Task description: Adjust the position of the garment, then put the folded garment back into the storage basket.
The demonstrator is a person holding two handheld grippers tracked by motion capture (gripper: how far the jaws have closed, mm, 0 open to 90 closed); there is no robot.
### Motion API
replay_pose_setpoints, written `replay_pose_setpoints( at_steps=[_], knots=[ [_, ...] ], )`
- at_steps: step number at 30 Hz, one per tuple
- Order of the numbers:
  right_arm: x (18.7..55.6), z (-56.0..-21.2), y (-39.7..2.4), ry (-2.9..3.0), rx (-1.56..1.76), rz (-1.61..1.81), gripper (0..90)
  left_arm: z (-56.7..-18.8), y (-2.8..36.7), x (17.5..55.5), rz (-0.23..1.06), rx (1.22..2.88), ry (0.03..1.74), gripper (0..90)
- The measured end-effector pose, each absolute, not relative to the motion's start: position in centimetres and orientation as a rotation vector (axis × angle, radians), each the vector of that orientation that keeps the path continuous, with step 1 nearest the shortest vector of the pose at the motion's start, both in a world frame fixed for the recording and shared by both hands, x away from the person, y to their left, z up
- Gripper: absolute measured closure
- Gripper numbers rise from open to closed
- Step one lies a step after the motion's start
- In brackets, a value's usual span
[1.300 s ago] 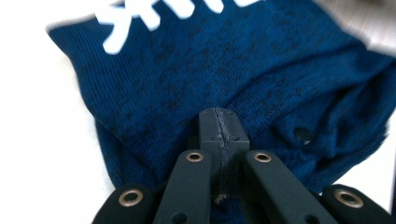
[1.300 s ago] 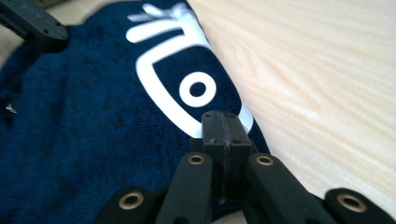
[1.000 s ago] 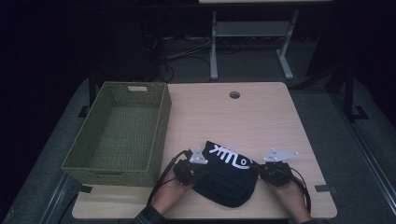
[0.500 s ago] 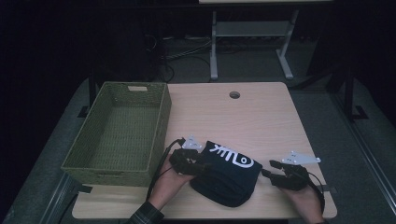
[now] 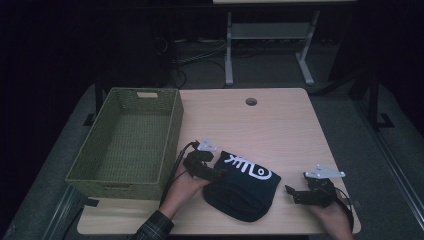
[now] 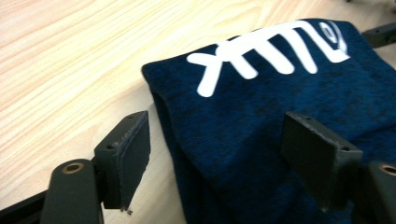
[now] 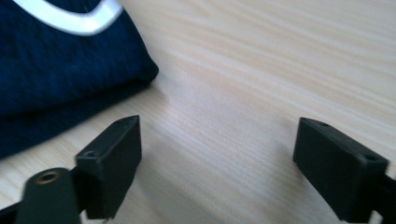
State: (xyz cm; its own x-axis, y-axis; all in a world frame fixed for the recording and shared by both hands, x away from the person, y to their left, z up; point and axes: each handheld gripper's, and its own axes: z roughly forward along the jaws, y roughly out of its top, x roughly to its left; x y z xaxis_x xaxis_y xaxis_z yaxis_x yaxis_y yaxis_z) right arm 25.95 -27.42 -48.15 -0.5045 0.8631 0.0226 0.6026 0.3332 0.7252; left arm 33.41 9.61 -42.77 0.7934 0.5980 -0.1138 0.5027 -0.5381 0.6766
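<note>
A folded navy cloth [image 5: 242,187] with a white print lies on the wooden table [image 5: 260,125] near its front edge. My left gripper [image 5: 220,173] is at the cloth's left end. In the left gripper view its jaws have just been opening and stand wide, the left gripper [image 6: 219,128] straddling the folded edge of the cloth [image 6: 261,84] without pressing on it. My right gripper [image 5: 289,191] rests a short way right of the cloth. Its jaws have also just been opening, and the right gripper [image 7: 217,128] has bare wood between them, with the cloth [image 7: 60,70] at the upper left.
An empty green woven basket [image 5: 125,140] stands on the table's left side, close to my left hand. A round cable hole [image 5: 251,101] sits near the far edge. A metal desk frame [image 5: 270,35] stands on the floor behind the table.
Both grippers have opened and let go of the cloth. The right gripper has drawn away to the right of it. The left has shifted slightly back along the cloth's left end.
</note>
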Motion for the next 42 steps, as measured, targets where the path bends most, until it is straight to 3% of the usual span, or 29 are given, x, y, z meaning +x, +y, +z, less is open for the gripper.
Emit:
replay_pose_setpoints(
  at_steps=[13,29,33,36,40,42],
  knots=[
    [26.1,-48.2,-27.4,2.241,1.304,0.976,13.5,-44.6,9.9,34.5,0.126,2.266,0.866,19.0],
    [26.2,-48.2,-27.4,2.245,1.301,0.978,13.6,-46.1,9.9,34.8,0.041,2.270,0.868,21.7],
    [26.2,-48.2,-27.4,2.245,1.301,0.978,13.6,-46.1,9.8,34.7,0.029,2.267,0.861,25.6],
    [26.2,-48.2,-27.4,2.245,1.300,0.977,13.6,-46.0,9.8,34.6,-0.012,2.269,0.843,37.2],
    [26.2,-48.2,-27.4,2.245,1.301,0.978,13.6,-46.0,9.7,34.6,-0.033,2.272,0.833,41.9],
    [26.2,-48.2,-27.4,2.246,1.300,0.979,13.6,-46.0,9.6,34.6,-0.061,2.267,0.836,49.5]
  ],
)
